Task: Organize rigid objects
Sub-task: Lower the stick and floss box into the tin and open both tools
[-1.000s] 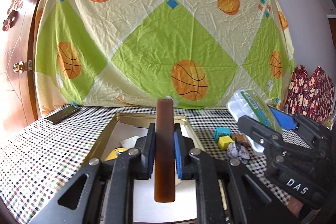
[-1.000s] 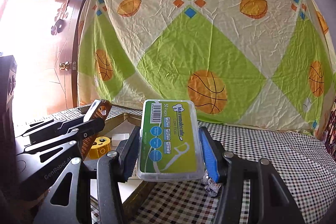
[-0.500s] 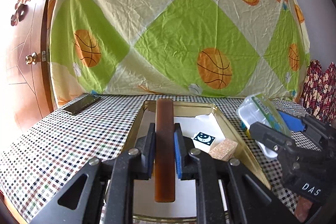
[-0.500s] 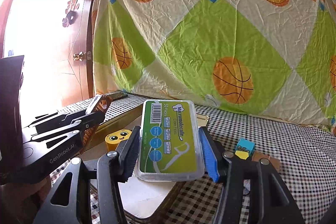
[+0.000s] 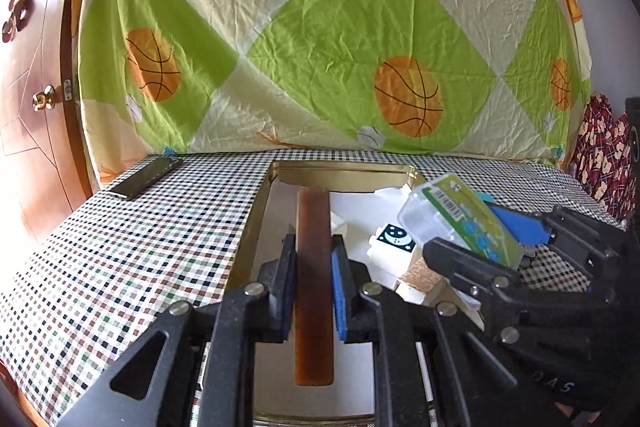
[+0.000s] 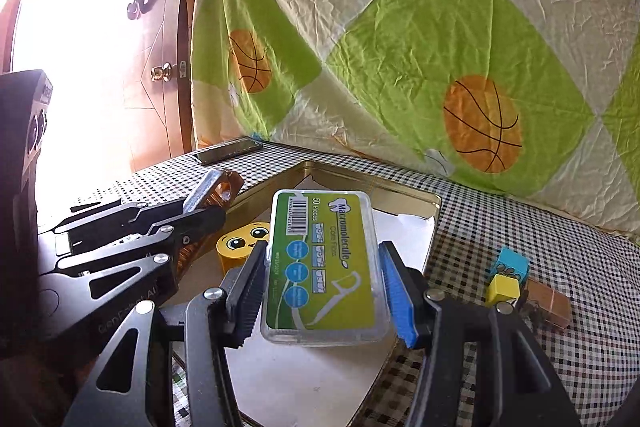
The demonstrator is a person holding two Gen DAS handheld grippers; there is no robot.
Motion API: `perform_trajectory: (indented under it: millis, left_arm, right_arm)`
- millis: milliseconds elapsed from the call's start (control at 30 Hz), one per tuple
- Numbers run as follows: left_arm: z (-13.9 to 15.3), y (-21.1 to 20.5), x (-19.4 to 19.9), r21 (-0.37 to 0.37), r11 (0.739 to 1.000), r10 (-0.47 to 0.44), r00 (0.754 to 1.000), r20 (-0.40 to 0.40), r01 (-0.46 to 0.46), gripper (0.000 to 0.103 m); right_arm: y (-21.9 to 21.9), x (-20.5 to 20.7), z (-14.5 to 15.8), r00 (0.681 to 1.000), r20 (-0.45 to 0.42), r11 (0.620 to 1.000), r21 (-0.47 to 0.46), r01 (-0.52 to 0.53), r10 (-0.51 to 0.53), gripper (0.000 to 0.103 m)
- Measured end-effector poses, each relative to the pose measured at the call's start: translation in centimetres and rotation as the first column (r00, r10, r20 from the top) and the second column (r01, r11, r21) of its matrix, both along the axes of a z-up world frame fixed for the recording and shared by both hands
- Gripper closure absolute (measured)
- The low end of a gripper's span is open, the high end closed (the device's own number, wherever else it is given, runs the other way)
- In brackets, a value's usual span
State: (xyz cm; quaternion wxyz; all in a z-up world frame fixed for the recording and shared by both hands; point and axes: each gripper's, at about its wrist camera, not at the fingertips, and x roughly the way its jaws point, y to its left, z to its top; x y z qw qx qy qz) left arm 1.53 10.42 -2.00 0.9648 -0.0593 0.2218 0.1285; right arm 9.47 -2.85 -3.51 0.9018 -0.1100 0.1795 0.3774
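Carrying two items over the gold tray [image 5: 256, 223], both about to be set down.
Left view: left tool [image 5: 314, 281] clamped on a brown bar [image 5: 314, 291], hovering above the tray's white liner; moon block [image 5: 394, 239] and cork block [image 5: 420, 277] already inside. Right view: right tool [image 6: 322, 291] closed on a floss box [image 6: 325, 263] over the tray's near corner; yellow smiley block [image 6: 242, 245] in the tray, small blocks [image 6: 506, 277] on the desk [image 6: 560, 227]. Next, I'd judge: lower onto free liner, open.

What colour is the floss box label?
Green and yellow-green floss box label, clearest in the right wrist view.
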Motion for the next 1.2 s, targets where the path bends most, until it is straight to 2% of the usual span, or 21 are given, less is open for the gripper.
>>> perform_trajectory:
  millis: [400, 700, 767, 833, 867, 900, 933, 1000, 1067, 1100, 1200]
  left_arm:
    - [-1.3, 1.0, 1.4, -0.041, 0.999, -0.026, 0.995, -0.095, 0.022, 0.089]
    - [-1.6, 1.5, 1.7, -0.068, 0.998, -0.025, 0.992, -0.125, 0.016, 0.09]
    - [-1.5, 1.6, 1.7, -0.066, 0.998, -0.02, 0.992, -0.125, 0.012, 0.09]
    - [-1.4, 1.6, 1.5, -0.057, 0.998, -0.01, 0.993, -0.119, 0.003, 0.087]
    - [-1.3, 1.7, 1.3, -0.049, 0.999, 0.0, 0.994, -0.112, -0.006, 0.08]
    - [-1.2, 1.6, 1.1, -0.043, 0.999, 0.008, 0.995, -0.104, -0.013, 0.066]
    - [-1.0, 1.7, 0.8, -0.04, 0.999, 0.019, 0.996, -0.092, -0.023, 0.058]
    - [-0.6, 1.7, 0.4, -0.042, 0.998, 0.037, 0.997, -0.063, -0.04, 0.026]
    - [-0.1, 1.3, 0.1, -0.047, 0.998, 0.046, 0.998, -0.032, -0.048, 0.01]
    - [0.1, 1.0, 0.0, -0.044, 0.998, 0.043, 0.999, -0.018, -0.044, 0.004]
    - [0.8, -0.4, -0.2, -0.029, 0.999, 0.026, 1.0, 0.011, -0.026, 0.003]
  right_arm:
    - [1.9, 2.0, 0.1, 0.997, -0.071, 0.999, -0.049, -0.003, 0.0, 0.046]
    - [2.8, 3.0, 0.0, 0.992, -0.122, 0.996, -0.078, -0.048, 0.039, 0.045]
    - [2.8, 3.0, 0.1, 0.992, -0.119, 0.996, -0.076, -0.055, 0.045, 0.043]
    - [2.6, 3.0, 0.2, 0.994, -0.102, 0.996, -0.077, -0.041, 0.033, 0.031]
    - [2.2, 2.9, 0.3, 0.995, -0.093, 0.997, -0.066, -0.039, 0.033, 0.028]
    - [1.7, 2.8, 0.6, 0.996, -0.084, 0.998, -0.049, -0.033, 0.029, 0.024]
    - [1.1, 2.8, 0.8, 0.996, -0.08, 0.999, -0.034, -0.03, 0.027, 0.023]
    - [-0.2, 2.7, 1.2, 0.997, -0.074, 1.0, -0.006, -0.022, 0.021, 0.022]
    - [-1.8, 2.7, 1.7, 0.998, -0.059, 1.0, 0.014, 0.002, -0.002, 0.021]
    - [-2.8, 2.8, 1.9, 0.998, -0.055, 1.0, 0.026, 0.015, -0.014, 0.021]
    - [-5.9, 3.2, 2.4, 0.997, -0.051, 0.996, 0.064, 0.056, -0.053, 0.021]
